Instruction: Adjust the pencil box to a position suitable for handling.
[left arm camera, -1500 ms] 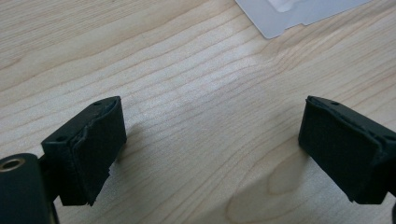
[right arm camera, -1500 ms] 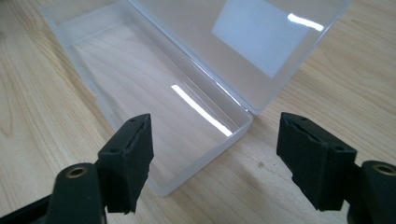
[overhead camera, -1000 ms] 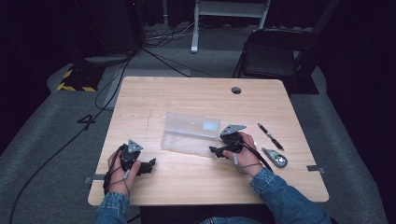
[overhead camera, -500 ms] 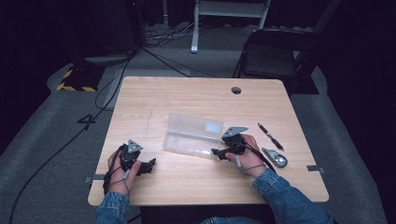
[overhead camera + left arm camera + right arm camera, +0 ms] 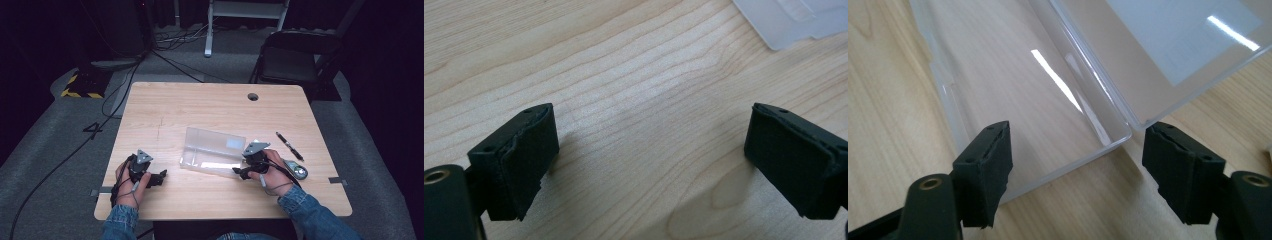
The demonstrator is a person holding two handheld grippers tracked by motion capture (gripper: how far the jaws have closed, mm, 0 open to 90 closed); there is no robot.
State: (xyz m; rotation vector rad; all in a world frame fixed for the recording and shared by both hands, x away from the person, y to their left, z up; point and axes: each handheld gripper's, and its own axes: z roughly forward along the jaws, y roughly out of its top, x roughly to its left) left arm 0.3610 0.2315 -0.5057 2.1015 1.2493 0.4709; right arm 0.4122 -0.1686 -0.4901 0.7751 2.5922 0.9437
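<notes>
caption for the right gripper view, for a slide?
Right tool, jaws open, at the end wall of an open clear plastic case on the wooden table.

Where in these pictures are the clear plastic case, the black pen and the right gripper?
clear plastic case (image 5: 212, 152): high view, on its open tray.
black pen (image 5: 289, 146): high view, on its barrel.
right gripper (image 5: 1075, 172): right gripper view, midway between its open fingertips.

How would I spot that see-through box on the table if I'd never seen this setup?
Start at the wooden table. Near its middle, just left of the right tool, lies a clear plastic case, hinged open and flat. Unlike the dark pen farther right, it is transparent, wide and empty.
</notes>
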